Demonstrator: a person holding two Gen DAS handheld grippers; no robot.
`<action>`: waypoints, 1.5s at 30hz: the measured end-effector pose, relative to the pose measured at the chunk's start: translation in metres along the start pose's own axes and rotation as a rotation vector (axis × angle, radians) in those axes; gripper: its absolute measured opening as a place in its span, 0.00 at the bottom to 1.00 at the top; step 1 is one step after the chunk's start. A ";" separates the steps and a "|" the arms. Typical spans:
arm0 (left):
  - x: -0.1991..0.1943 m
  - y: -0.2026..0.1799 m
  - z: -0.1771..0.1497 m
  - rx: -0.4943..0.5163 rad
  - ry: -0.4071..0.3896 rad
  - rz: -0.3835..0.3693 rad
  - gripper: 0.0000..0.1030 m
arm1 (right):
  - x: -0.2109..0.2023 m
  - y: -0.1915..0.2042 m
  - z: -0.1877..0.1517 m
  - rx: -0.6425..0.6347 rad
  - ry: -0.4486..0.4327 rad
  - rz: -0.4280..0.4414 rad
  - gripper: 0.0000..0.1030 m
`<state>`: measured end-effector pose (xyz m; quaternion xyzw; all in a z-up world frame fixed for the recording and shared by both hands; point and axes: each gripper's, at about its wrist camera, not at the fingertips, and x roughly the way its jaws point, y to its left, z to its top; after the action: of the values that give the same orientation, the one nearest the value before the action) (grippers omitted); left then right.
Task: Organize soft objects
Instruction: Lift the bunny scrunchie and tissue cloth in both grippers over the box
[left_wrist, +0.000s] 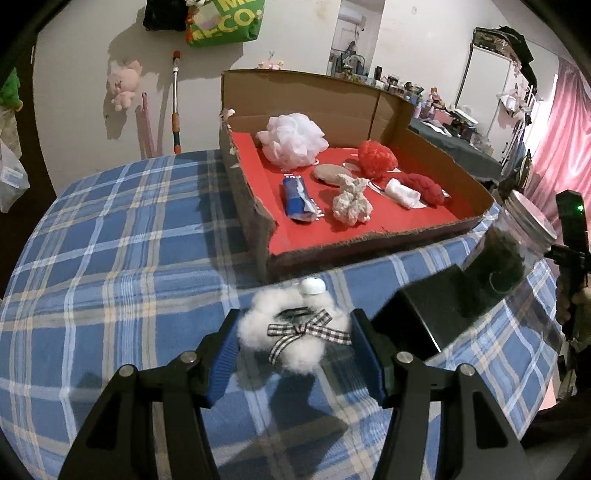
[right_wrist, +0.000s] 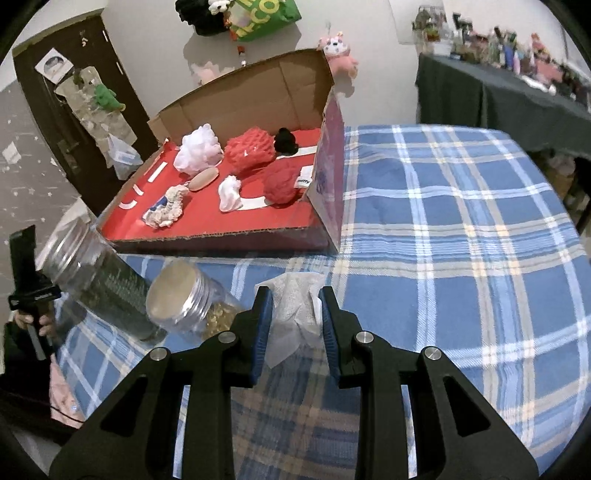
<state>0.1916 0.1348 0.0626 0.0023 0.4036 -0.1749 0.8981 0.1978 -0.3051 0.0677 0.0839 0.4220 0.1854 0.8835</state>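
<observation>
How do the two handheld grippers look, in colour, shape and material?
Both look alike. The left gripper and the right gripper have matte black angular linkage arms with triangular cut-outs and round silver pivot pins. Each finger carries a ribbed blue pad. No cables or sleeves show.

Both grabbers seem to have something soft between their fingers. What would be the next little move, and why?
Probably carry the fluffy white scrunchie with the checked bow, pinched in the left hand-held gripper, forward over the near wall of the red-lined cardboard box. Other soft things already lie there. The right hand-held gripper grips a white tissue.
</observation>
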 end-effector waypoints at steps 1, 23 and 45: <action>0.000 0.002 0.003 -0.003 0.005 -0.012 0.59 | 0.002 -0.002 0.003 0.009 0.015 0.020 0.24; 0.007 -0.006 0.050 0.063 0.090 -0.148 0.59 | 0.025 0.002 0.055 0.019 0.198 0.189 0.25; 0.010 -0.021 0.058 0.093 0.103 -0.177 0.59 | 0.031 0.021 0.063 -0.041 0.217 0.172 0.15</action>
<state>0.2328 0.1040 0.0971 0.0174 0.4394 -0.2717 0.8561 0.2592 -0.2732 0.0917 0.0813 0.5024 0.2770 0.8150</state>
